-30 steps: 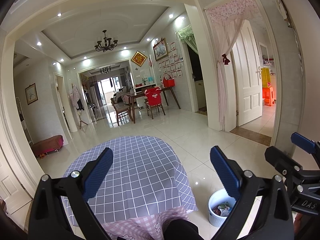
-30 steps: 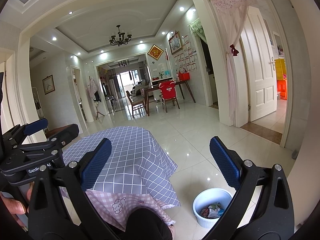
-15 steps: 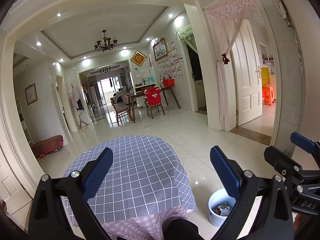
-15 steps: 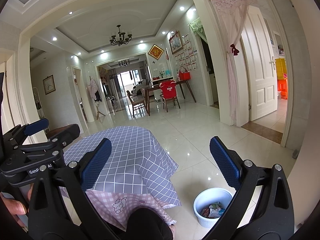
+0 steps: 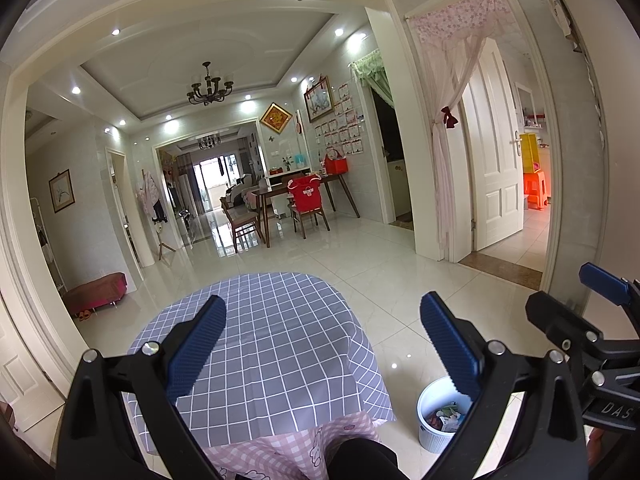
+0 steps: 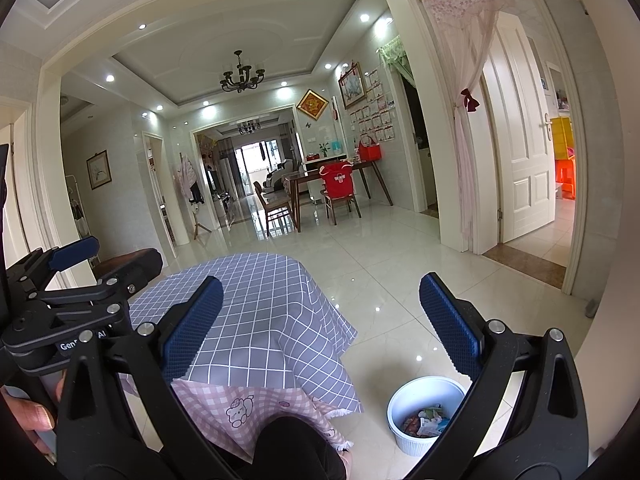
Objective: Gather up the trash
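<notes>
While the left gripper (image 5: 322,340) and right gripper (image 6: 320,320) are gaping wide and empty above the checked tablecloth (image 5: 276,344), wrappers are lying in the white bin (image 6: 424,420) beside it

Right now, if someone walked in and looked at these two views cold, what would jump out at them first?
Probably the round table with the grey checked cloth, filling the foreground with nothing lying on it. Next, the white bin on the tiled floor to its right, already holding wrappers. The left gripper and right gripper frame each view with blue pads spread wide, holding nothing.
</notes>
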{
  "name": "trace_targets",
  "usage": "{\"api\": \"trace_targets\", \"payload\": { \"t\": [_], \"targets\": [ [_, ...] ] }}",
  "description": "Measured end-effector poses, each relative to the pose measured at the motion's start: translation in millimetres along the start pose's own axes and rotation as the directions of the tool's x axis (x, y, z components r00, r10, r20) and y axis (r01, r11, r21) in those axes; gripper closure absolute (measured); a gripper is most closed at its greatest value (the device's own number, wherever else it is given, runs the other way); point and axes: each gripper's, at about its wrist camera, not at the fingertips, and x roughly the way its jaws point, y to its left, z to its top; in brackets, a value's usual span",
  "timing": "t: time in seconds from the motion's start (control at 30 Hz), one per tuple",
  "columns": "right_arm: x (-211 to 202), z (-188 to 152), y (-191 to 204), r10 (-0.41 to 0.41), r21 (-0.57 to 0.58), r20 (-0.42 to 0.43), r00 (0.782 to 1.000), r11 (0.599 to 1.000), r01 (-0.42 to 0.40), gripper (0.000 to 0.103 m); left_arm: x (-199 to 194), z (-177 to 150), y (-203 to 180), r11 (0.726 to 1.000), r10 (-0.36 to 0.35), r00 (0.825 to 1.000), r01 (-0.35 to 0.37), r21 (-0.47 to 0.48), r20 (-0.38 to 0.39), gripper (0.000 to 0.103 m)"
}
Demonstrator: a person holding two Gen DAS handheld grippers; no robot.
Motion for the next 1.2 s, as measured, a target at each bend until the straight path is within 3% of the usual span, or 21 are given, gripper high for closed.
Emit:
{"api": "trace_targets", "payload": {
  "t": [1.2],
  "targets": [
    [1.2,2.0,0.7,0.001,0.004,-0.001,1.0,1.0,-0.001,0.007,0.3,-0.3,1.4,1.0,0.0,1.0,0.0,0.005,-0.001,0.007]
  ]
}}
